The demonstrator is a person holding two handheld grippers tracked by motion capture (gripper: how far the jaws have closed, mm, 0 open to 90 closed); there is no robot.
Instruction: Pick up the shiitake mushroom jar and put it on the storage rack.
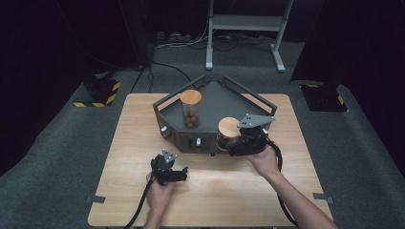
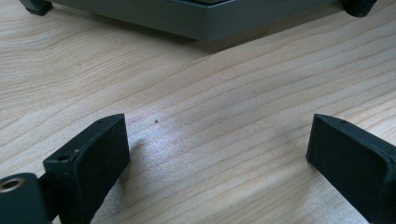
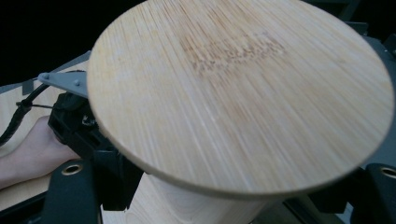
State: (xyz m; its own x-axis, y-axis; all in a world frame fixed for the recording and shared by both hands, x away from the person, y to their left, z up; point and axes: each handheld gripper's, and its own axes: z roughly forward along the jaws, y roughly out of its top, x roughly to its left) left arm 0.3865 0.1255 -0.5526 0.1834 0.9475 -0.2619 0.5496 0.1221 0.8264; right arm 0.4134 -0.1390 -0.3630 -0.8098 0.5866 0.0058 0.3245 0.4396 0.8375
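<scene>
The left gripper (image 1: 179, 172) is rested on the table (image 1: 119, 143) with jaws spread wide and nothing between them, apparently kept clear; a lidded jar of brown balls (image 1: 191, 109) is stood in the grey tray (image 1: 224, 98); at the tray's near edge, a second jar (image 1: 228, 132) is clamped by the right gripper (image 1: 235, 143), lid level, seemingly for transfer.

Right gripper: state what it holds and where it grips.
The right gripper clamps the clear round jar with bamboo lid by its body, below the lid.
</scene>
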